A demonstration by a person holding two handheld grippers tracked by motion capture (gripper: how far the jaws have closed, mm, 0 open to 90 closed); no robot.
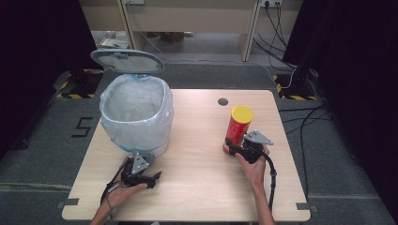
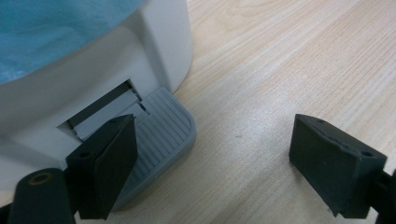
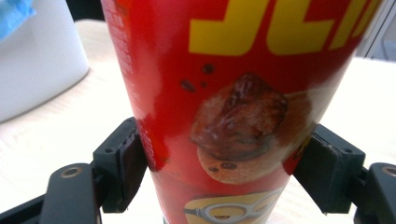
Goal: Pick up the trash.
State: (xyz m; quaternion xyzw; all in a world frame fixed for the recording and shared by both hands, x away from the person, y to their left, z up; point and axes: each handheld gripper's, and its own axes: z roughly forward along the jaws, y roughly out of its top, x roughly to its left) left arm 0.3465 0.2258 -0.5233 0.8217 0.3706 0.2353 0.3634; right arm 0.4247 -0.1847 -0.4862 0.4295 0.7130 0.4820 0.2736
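Near the table's (image 1: 197, 192) right edge, the right gripper (image 1: 238, 149) is reaching forward level, clamping its jaws on the lower part of the upright red can (image 1: 240, 124), while the left gripper (image 1: 149, 178) is resting low near the front edge, jaws spread wide, one above the bin's (image 1: 136, 117) grey pedal (image 2: 163, 126).

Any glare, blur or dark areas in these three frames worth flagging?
High view: evenly lit table, black surroundings at both sides. Left gripper view: sharp on the pedal, with the near pads soft. Right gripper view: the red can is close and blurred, with a washed-out tabletop behind.
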